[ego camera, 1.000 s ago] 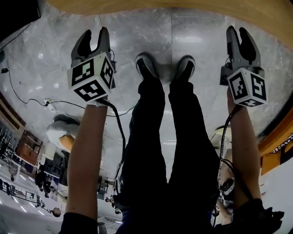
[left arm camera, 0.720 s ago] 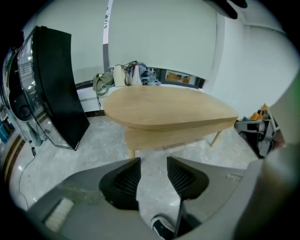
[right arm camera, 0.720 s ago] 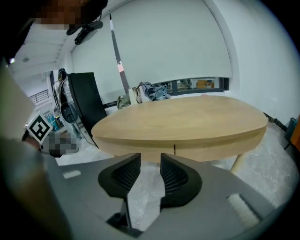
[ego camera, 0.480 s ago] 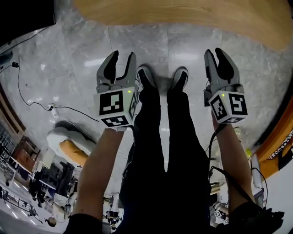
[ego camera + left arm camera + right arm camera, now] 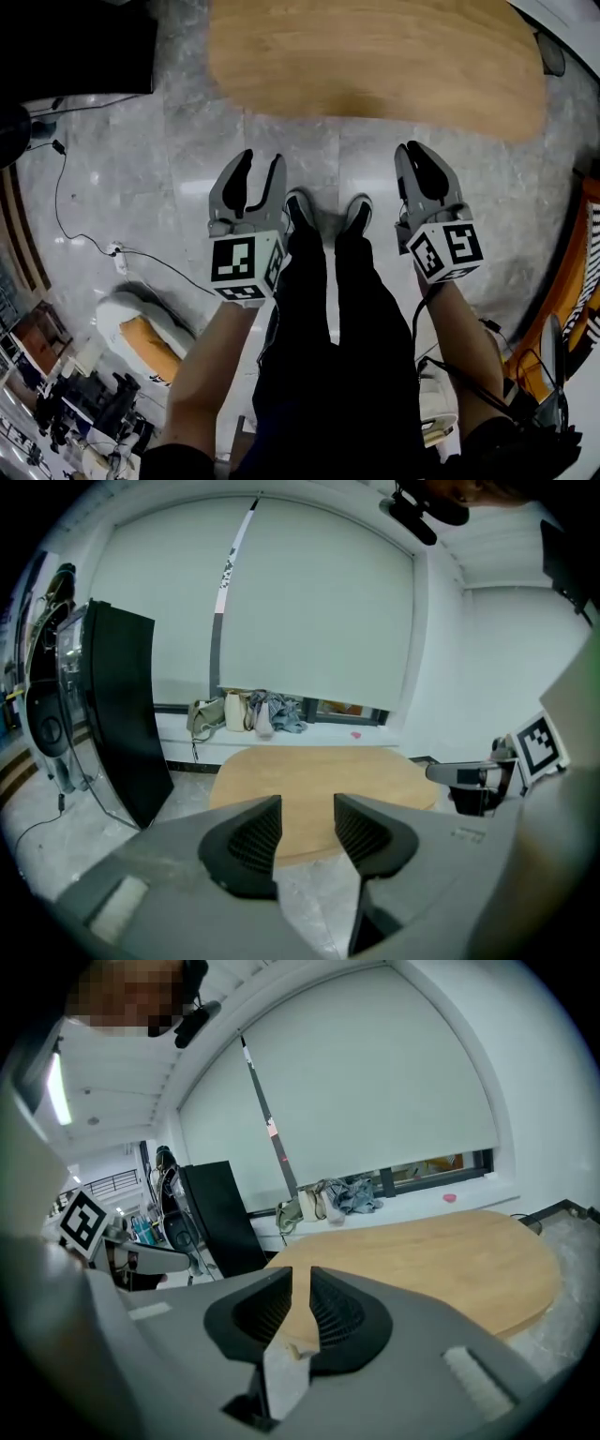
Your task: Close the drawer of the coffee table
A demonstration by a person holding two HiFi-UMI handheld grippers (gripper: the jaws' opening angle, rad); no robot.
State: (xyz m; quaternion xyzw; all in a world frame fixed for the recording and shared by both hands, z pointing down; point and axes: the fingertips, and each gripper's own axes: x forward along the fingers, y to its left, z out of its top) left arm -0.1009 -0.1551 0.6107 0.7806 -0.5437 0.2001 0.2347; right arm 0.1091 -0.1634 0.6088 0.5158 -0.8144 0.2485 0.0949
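Raised higher than before, the left tongs stand spread and empty; the right tongs have just been closing to a narrow gap, nothing between. More of the table shows far ahead. Its drawer is unseen, so closing seems not yet begun.

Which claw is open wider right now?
The left claw: its jaws stand well apart, with nothing between them. The right claw has just been closing; only a narrow slit remains between its jaws, also empty.
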